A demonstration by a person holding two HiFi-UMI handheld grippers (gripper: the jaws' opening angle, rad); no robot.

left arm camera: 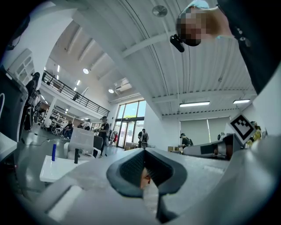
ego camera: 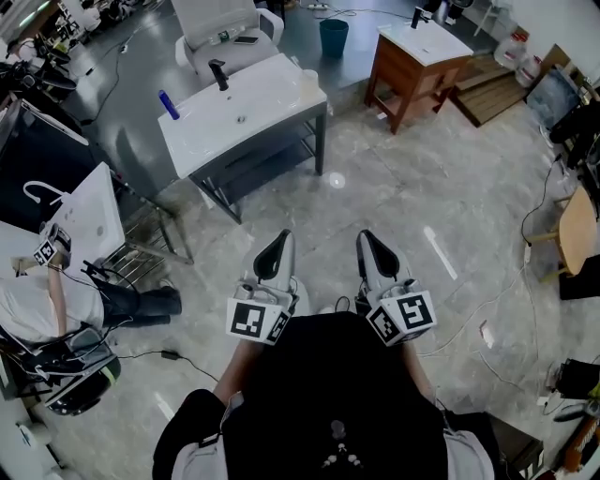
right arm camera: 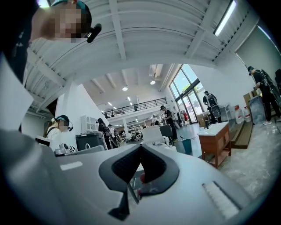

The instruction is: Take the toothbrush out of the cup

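Note:
A white washbasin counter (ego camera: 272, 108) with a black tap (ego camera: 218, 73) stands a few steps ahead of me. At its left end a slim blue item (ego camera: 169, 105) stands upright, and it also shows in the left gripper view (left arm camera: 53, 152). It is too small to tell whether it is the toothbrush or the cup. A pale cup-like thing (ego camera: 309, 79) sits at the counter's right corner. My left gripper (ego camera: 275, 255) and right gripper (ego camera: 378, 253) are held close to my body, far from the counter. Both point forward, shut, with nothing between the jaws.
A wooden vanity (ego camera: 417, 56) with a white top stands at the back right, with a teal bin (ego camera: 333, 37) beside it. A white chair (ego camera: 220, 28) is behind the counter. A person (ego camera: 37, 309) sits at the left. Cables (ego camera: 506, 300) lie on the stone floor at the right.

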